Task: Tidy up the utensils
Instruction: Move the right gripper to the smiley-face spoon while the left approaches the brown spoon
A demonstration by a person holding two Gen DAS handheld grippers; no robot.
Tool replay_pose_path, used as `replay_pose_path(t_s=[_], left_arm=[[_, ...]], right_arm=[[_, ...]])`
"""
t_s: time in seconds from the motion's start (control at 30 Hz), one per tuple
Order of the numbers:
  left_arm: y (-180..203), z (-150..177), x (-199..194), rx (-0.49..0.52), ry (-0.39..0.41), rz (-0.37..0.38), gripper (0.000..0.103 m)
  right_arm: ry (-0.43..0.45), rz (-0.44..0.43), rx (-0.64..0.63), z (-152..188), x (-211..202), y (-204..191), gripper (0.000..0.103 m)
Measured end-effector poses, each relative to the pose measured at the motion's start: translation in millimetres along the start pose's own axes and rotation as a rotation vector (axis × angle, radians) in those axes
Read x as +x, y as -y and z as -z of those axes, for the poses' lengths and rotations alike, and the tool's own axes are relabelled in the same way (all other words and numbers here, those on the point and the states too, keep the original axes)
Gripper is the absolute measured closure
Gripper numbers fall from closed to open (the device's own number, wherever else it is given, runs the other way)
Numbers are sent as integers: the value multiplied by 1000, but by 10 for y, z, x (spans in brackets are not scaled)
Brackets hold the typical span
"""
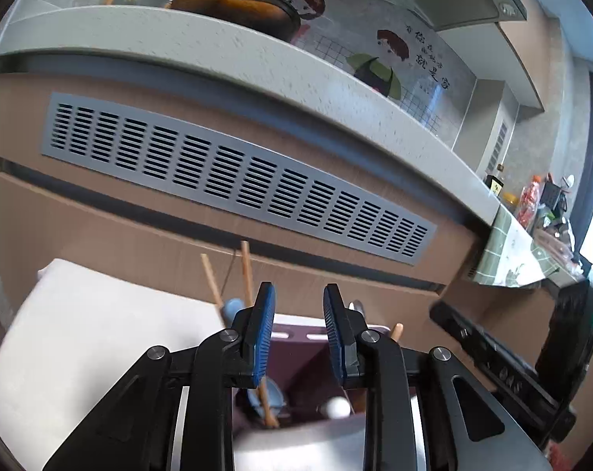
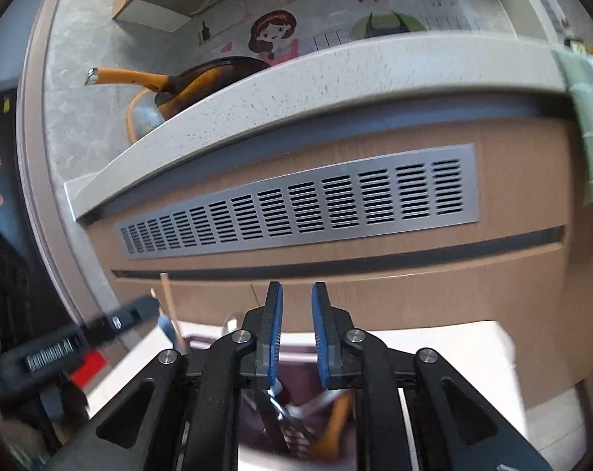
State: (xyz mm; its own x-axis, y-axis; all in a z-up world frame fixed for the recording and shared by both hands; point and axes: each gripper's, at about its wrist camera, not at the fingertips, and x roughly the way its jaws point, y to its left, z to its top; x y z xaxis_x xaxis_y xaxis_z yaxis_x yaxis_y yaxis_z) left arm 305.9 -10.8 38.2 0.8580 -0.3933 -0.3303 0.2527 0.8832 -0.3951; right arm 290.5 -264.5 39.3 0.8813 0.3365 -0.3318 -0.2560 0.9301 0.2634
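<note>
In the left wrist view a dark maroon utensil holder [image 1: 296, 353] stands on a white surface [image 1: 80, 353], below my left gripper [image 1: 299, 294]. Wooden chopsticks [image 1: 247, 274], a blue spoon [image 1: 231, 308] and a white ball-ended utensil [image 1: 337, 407] stand in it. The left jaws are apart with nothing between them. In the right wrist view my right gripper [image 2: 296, 294] is open and empty above the same holder [image 2: 300, 376]. Metal utensils [image 2: 292, 416] and an orange-handled one [image 2: 335, 424] lie inside, blurred. Chopsticks [image 2: 169, 306] rise at the left.
A brown cabinet front with a grey vent grille [image 1: 237, 180] stands close ahead under a speckled counter edge [image 1: 218, 59]. A dark pan with an orange handle [image 2: 171, 82] sits on the counter. The other gripper's black body [image 1: 512, 361] shows at the right of the left wrist view.
</note>
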Motion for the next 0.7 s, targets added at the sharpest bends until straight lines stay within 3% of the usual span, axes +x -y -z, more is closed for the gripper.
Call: replay_pose_path(t_s=[0.13, 0.3, 0.5, 0.7], left_arm=[[-175, 6, -333, 9, -22, -99, 75], [-520, 271, -760, -3, -82, -232, 75], [-784, 720, -1195, -3, -163, -306, 75], [-990, 1022, -1506, 1, -218, -333, 75]], right_arm=[[-51, 2, -39, 130, -258, -151, 83], [-223, -60, -92, 502, -383, -483, 82], [-455, -145, -73, 1122, -293, -867, 82], [-577, -210, -75, 1445, -356, -1166, 82]])
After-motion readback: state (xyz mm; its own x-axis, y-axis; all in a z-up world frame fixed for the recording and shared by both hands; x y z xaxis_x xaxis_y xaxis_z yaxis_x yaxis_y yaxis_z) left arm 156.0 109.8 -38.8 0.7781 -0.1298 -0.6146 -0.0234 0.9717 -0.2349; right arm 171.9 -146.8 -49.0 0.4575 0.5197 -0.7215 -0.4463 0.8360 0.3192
